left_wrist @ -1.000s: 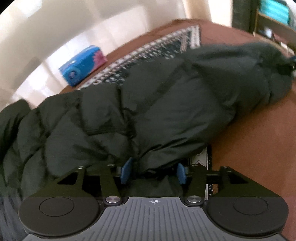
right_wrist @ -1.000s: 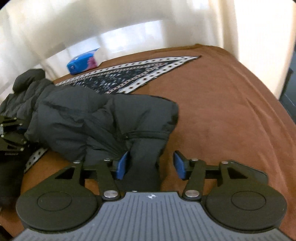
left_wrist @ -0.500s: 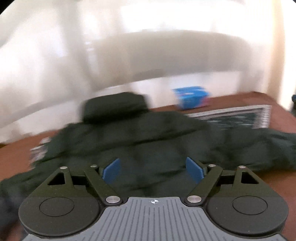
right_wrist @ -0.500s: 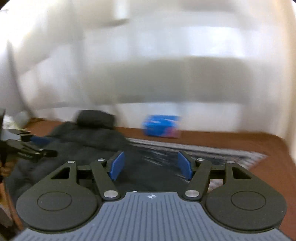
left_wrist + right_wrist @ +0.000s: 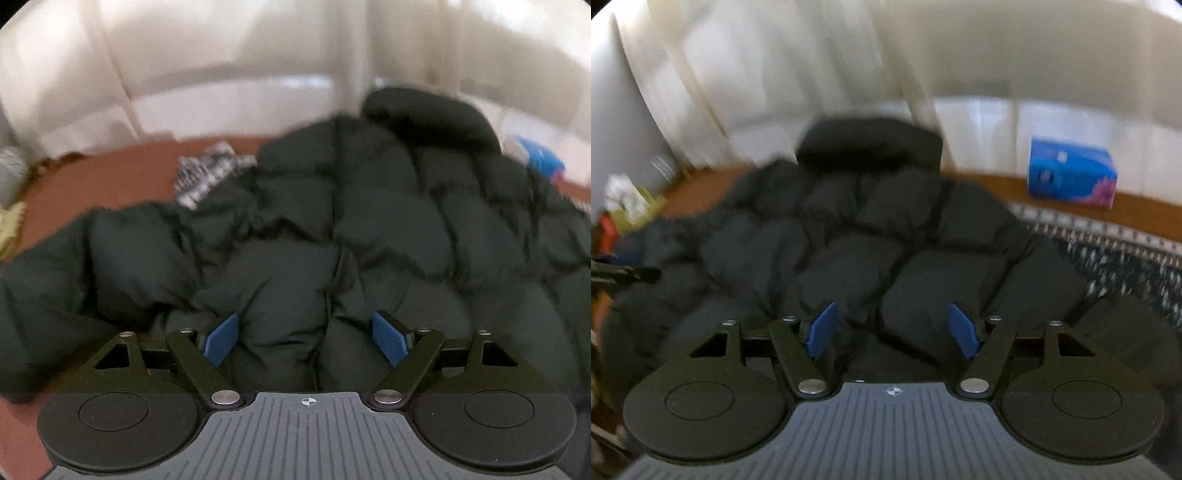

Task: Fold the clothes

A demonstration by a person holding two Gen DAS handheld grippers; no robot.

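Note:
A dark puffy quilted jacket (image 5: 369,229) lies spread on the brown bed cover (image 5: 110,173), its collar (image 5: 868,144) at the far side. My left gripper (image 5: 306,341) hovers over the jacket's near part, jaws wide apart, blue pads (image 5: 221,339) clear of the fabric bulging below them. My right gripper (image 5: 892,330) is likewise open above the jacket (image 5: 868,229), nothing pinched between its pads (image 5: 962,330). A dark finger of the left gripper (image 5: 624,273) pokes in at the left edge of the right wrist view.
A blue tissue box (image 5: 1071,177) stands on the bed's far right. A black-and-white patterned cloth (image 5: 1126,258) lies under the jacket and peeks out at its left (image 5: 207,177). White curtains (image 5: 221,55) hang behind. Clutter (image 5: 624,199) sits at the far left.
Both grippers had jacket folds between their pads; now the jaws stand wider and free. Both have swung sideways across the bed and rolled, and now face the collar.

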